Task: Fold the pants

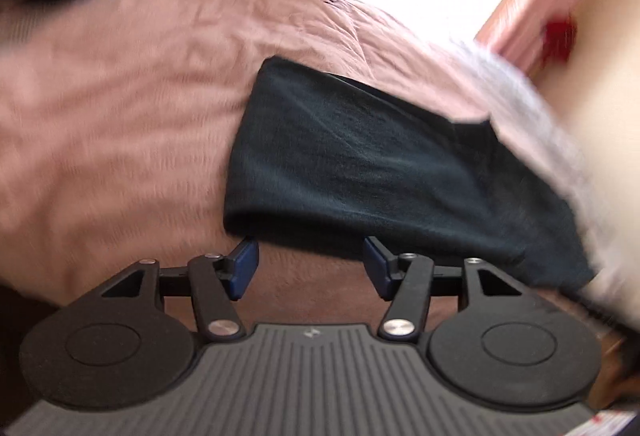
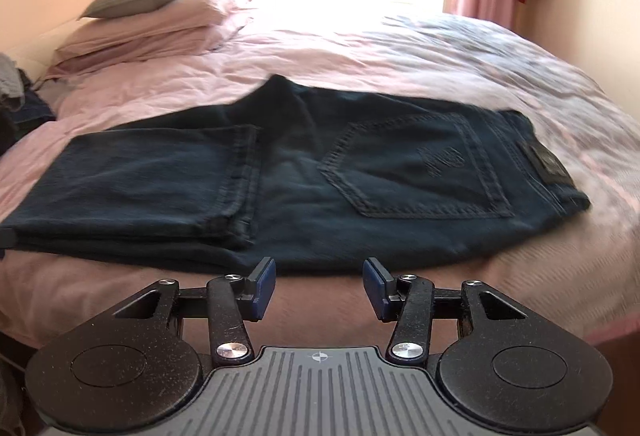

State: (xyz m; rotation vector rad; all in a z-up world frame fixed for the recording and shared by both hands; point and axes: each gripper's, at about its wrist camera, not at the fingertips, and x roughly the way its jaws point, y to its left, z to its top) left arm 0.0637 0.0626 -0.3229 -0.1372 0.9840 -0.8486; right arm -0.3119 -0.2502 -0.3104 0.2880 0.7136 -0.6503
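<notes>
Sunlit and blurred, a pink-covered bed (image 1: 120,108) is filling the left wrist view, with a window glaring white behind it. Dark pants (image 1: 360,172) are lying across the bedding just ahead of the left gripper (image 1: 311,263), their folded end sitting directly above and beyond the fingertips and the cloth running off toward the right. The jaws are standing about half open with nothing between the blue pads (image 1: 246,262); only bedding is showing in the gap, so the near hem is lying just forward of them, untouched.

Turning to the right wrist view, the same bed (image 2: 440,48) is stretching toward stacked pillows (image 2: 144,16) and a bright window. The pants (image 2: 300,176) are lying crosswise, long axis left to right, legs doubled over on the left, back pocket (image 2: 416,168) and waistband on the right. The right gripper (image 2: 319,287) is hovering at the near edge, roughly midway along it, jaws about half open and gripping nothing. Judging by this layout, the next fold is likely calling for each gripper to take the end on its own side.
</notes>
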